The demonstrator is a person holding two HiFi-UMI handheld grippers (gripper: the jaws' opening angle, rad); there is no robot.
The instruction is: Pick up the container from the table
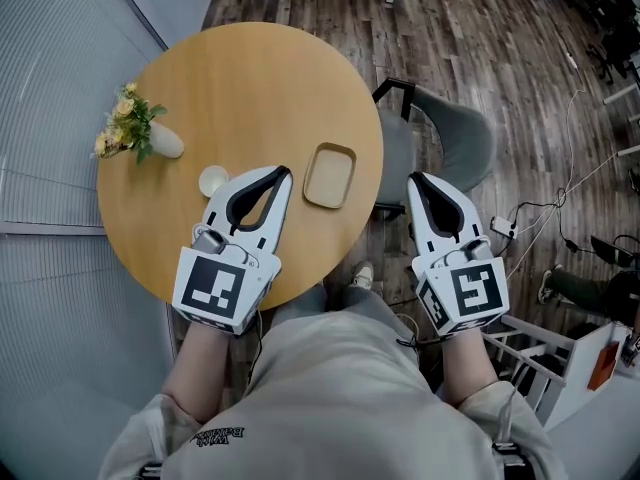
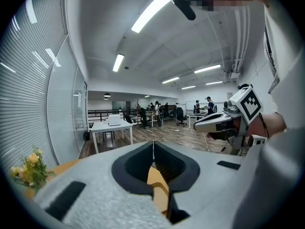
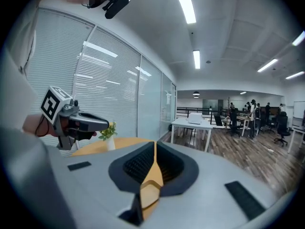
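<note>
On the table [image 1: 180, 98], toward its right edge, the container [image 1: 330, 175] is lying flat and untouched: tan, shallow, a rounded rectangle.

- Step: you are in the approach. Nothing is being held, and no pad is touching the container.
- Left gripper [image 1: 284, 174]: you are holding it over the table's near half, with the tips angling toward the table's right side and ending just beside the container's left wall. The jaws are closed on nothing.
- Right gripper [image 1: 414, 177]: you are holding it off the table, past its right edge, over the chair [image 1: 455, 143]. Its jaws are also together and empty.
- Pose: both grippers are pointing away from you, nose a little down, with the marker cubes at your wrists. Your forearms are running roughly parallel, one over the table's near edge and one outside it.
- Next, as I judge it: the left is the nearer tool. It is needing open jaws first, then a steeper nose-down tilt to take one low wall between the pads.
- Risk: the rim is looking thin, so a shallow bite is likely to slip.
</note>
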